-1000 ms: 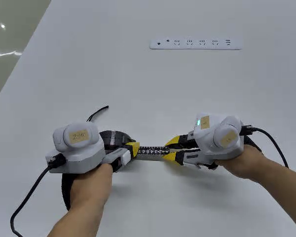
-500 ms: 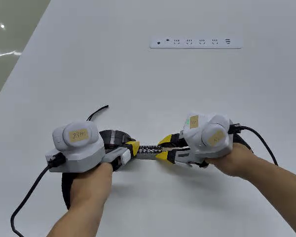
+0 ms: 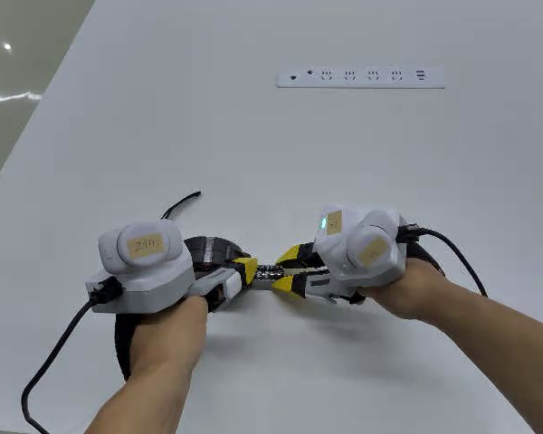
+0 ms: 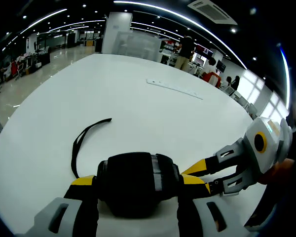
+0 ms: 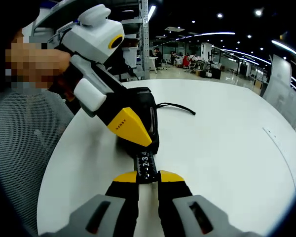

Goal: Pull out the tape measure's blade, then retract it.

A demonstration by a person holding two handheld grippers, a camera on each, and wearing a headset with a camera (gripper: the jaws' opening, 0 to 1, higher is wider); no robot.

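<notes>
A black tape measure (image 3: 214,253) rests on the white table, and my left gripper (image 3: 242,270) is shut on its case (image 4: 138,182). Its black wrist strap (image 4: 84,140) trails off to the far left. A short length of numbered blade (image 5: 145,165) sticks out of the case (image 5: 138,116) toward my right gripper (image 5: 148,176), which is shut on the blade's end. In the head view the blade (image 3: 270,271) spans the small gap between the yellow fingertips of both grippers, with my right gripper (image 3: 285,272) close beside the left one.
A white power strip (image 3: 360,77) lies flat at the far side of the table (image 3: 253,145). Black cables run from both grippers: one (image 3: 50,362) loops off the near left, one (image 3: 448,253) curves behind the right hand. The table edge (image 3: 36,127) slants along the left.
My right gripper has moved left toward the left gripper, still holding the blade's end. The exposed blade has shortened from a long stretch to a stub. The left gripper and case stayed put.
</notes>
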